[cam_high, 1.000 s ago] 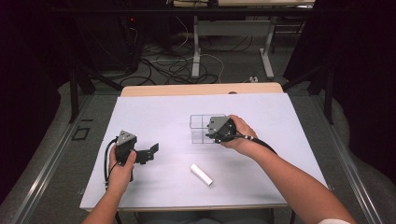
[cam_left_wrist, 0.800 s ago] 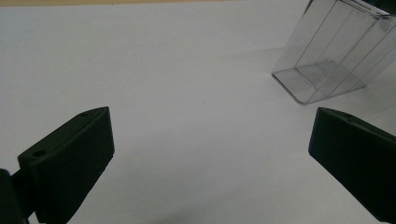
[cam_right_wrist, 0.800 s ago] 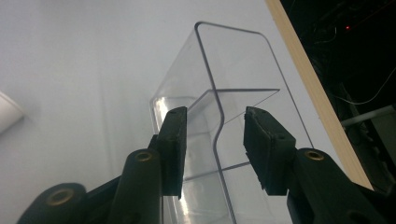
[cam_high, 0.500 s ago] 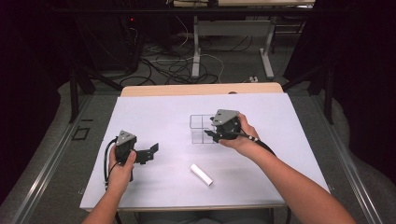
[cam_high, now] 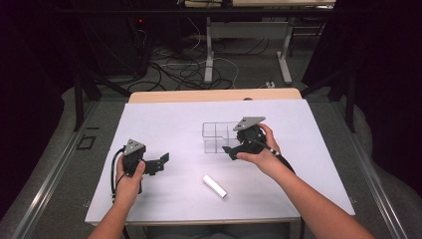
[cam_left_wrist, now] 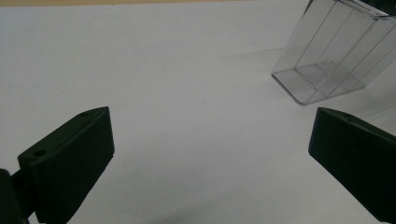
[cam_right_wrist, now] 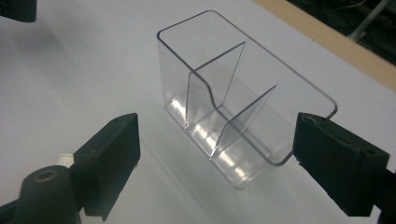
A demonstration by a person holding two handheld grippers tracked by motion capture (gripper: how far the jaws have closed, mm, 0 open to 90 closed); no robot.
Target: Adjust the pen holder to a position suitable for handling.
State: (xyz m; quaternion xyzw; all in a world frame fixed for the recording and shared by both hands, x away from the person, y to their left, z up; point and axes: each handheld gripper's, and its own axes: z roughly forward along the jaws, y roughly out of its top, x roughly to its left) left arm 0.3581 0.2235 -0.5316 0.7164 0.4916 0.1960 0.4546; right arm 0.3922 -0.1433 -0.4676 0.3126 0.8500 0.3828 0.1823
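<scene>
A clear plastic organizer (cam_high: 217, 136) with several compartments stands upright on the white table top (cam_high: 179, 124), right of centre. My right gripper (cam_high: 234, 143) is held just to its right, jaws open. In the right gripper view the organizer (cam_right_wrist: 233, 100) stands just ahead of the wide-open right gripper (cam_right_wrist: 219, 142), with nothing held. My left gripper (cam_high: 160, 163) rests low at the left of the table, open and empty. In the left gripper view its jaws are spread wide over bare table, left gripper (cam_left_wrist: 210, 154), and the organizer (cam_left_wrist: 327, 56) is far off at the upper right. A white cylinder (cam_high: 214, 185) lies near the front edge.
The table's wooden far edge (cam_high: 214, 94) runs behind the white top. Beyond it are table legs and cables on the floor (cam_high: 199, 64). A small piece of the white cylinder (cam_right_wrist: 63, 160) peeks out beside the right gripper's left jaw.
My right gripper has shifted slightly to the right and a little away from the organizer. The left gripper, organizer and cylinder have stayed put.
</scene>
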